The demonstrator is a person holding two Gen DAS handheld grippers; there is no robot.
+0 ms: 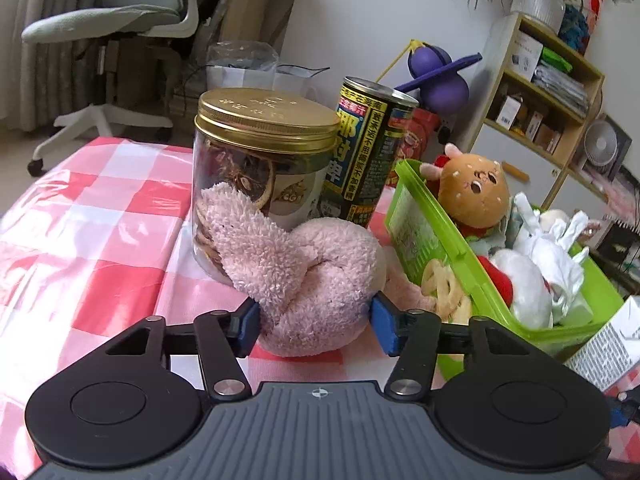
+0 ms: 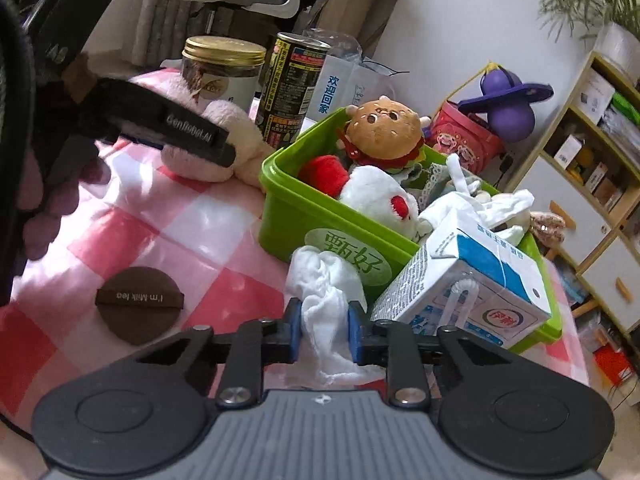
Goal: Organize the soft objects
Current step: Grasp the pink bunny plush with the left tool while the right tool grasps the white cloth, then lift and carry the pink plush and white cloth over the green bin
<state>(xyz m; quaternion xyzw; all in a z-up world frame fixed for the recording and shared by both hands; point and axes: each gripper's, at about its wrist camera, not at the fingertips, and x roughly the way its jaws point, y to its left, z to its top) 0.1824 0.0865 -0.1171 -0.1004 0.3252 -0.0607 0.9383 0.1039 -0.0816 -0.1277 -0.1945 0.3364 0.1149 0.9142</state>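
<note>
My left gripper (image 1: 314, 324) is shut on a pink fluffy plush (image 1: 304, 276) that rests on the checkered cloth in front of a clear jar. The plush also shows in the right wrist view (image 2: 224, 124), partly behind the left gripper (image 2: 188, 136). My right gripper (image 2: 322, 330) is shut on a white cloth (image 2: 326, 300) just in front of the green bin (image 2: 296, 216). The bin (image 1: 440, 248) holds a burger plush (image 2: 382, 130), a white and red plush (image 2: 376, 196) and white cloths (image 1: 548, 248).
A gold-lidded jar (image 1: 260, 176) and a black can (image 1: 368, 152) stand behind the pink plush. A milk carton (image 2: 468, 284) leans on the bin's front right. A brown round pad (image 2: 138, 300) lies on the cloth at left. Shelves (image 2: 592, 152) stand at right.
</note>
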